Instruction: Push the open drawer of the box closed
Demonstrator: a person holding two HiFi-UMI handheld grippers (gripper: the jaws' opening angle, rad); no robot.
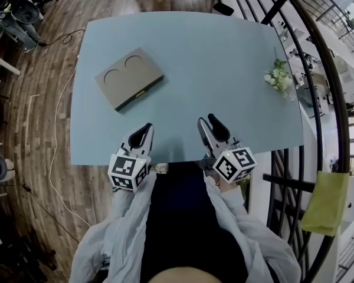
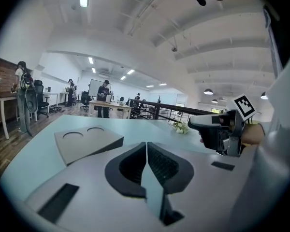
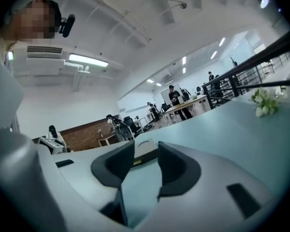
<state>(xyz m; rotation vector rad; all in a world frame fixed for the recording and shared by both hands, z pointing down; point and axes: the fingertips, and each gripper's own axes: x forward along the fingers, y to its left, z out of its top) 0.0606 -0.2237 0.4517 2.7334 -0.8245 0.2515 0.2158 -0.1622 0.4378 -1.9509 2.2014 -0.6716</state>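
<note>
**Blue counter point(image 1: 224, 69), box point(image 1: 128, 77) sitting far left**

You are holding both tools at the near edge, well apart from the box. Your left tool point(image 1: 147, 127) is holding its jaws together; your right tool point(image 1: 207, 120) is holding them apart, empty.

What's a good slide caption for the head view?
Left gripper and right gripper at the near edge of a blue table, well short of the flat box.

- The head view looks from above, steeply down on the whole surface point(image 1: 224, 69), with the left tool point(image 1: 146, 130) and the right tool point(image 1: 208, 122) close below it.
- Each tool view looks low, almost level, across the surface.
- All three views share the box point(image 1: 130, 78).
</note>
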